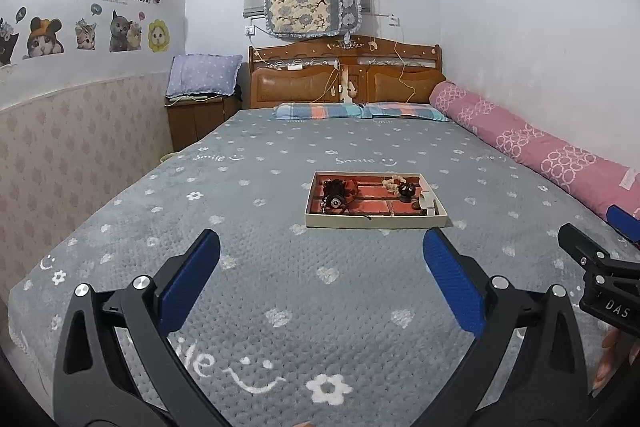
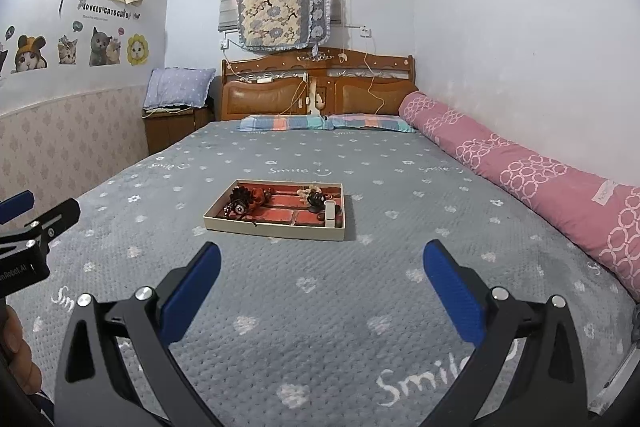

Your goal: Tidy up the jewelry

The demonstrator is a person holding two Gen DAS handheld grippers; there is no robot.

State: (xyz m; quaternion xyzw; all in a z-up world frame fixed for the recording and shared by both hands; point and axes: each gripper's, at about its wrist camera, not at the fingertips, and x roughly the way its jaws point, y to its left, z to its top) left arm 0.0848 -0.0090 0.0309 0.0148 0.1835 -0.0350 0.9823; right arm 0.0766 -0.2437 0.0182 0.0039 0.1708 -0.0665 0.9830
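The jewelry tray (image 1: 376,223) lies mid-frame on the bed (image 1: 280,291), long axis left-to-right, jewelry inside. Both tools are spread wide and empty: left tool (image 1: 320,263) and right tool (image 2: 320,265) look about equally near.

Even, cool indoor light with soft shadows; sharp centre, strong fisheye bending and dark vignetted corners.

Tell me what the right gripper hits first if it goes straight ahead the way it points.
Probably the near wall of the tray. The right gripper is open and empty, with only bare blanket between it and the tray. Its height above the bed is unclear, so it might pass over the rim.
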